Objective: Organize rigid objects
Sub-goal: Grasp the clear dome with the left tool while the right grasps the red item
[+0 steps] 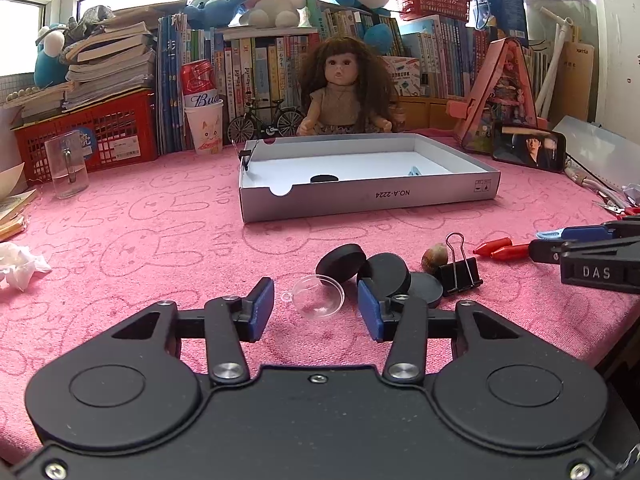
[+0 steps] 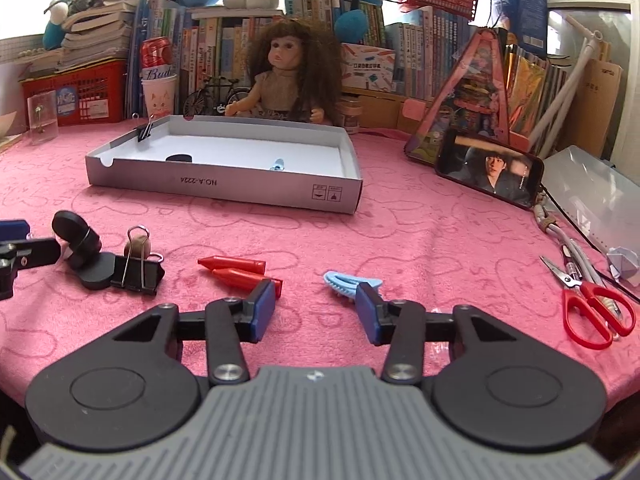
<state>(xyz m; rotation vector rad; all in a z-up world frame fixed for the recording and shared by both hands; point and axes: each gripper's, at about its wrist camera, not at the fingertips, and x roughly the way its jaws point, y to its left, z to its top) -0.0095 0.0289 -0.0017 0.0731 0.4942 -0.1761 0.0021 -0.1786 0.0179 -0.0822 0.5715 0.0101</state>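
Observation:
A grey cardboard box lid (image 1: 440, 194) (image 2: 132, 174) lies open on the pink cloth, holding a black disc (image 1: 324, 178) (image 2: 178, 158), a blue clip (image 2: 277, 165) and a binder clip (image 2: 145, 130) on its rim. My left gripper (image 1: 316, 310) is open around a clear plastic half-sphere (image 1: 318, 295). Just beyond lie black discs (image 1: 341, 262) (image 2: 76, 236), a binder clip (image 1: 460, 270) (image 2: 138, 274), a nut-like shell (image 1: 435, 257) and red crayons (image 1: 494, 248) (image 2: 240, 274). My right gripper (image 2: 316, 310) is open, with a light blue hair clip (image 2: 348, 284) just ahead of its right finger.
Red-handled scissors (image 2: 588, 308) and cables lie at the right. A phone (image 2: 490, 170) leans near a pink toy box. A doll (image 1: 344, 88), a toy bicycle, a cup, a can, a glass mug (image 1: 68, 164), red baskets and books line the back. Crumpled tissue (image 1: 20, 264) lies left.

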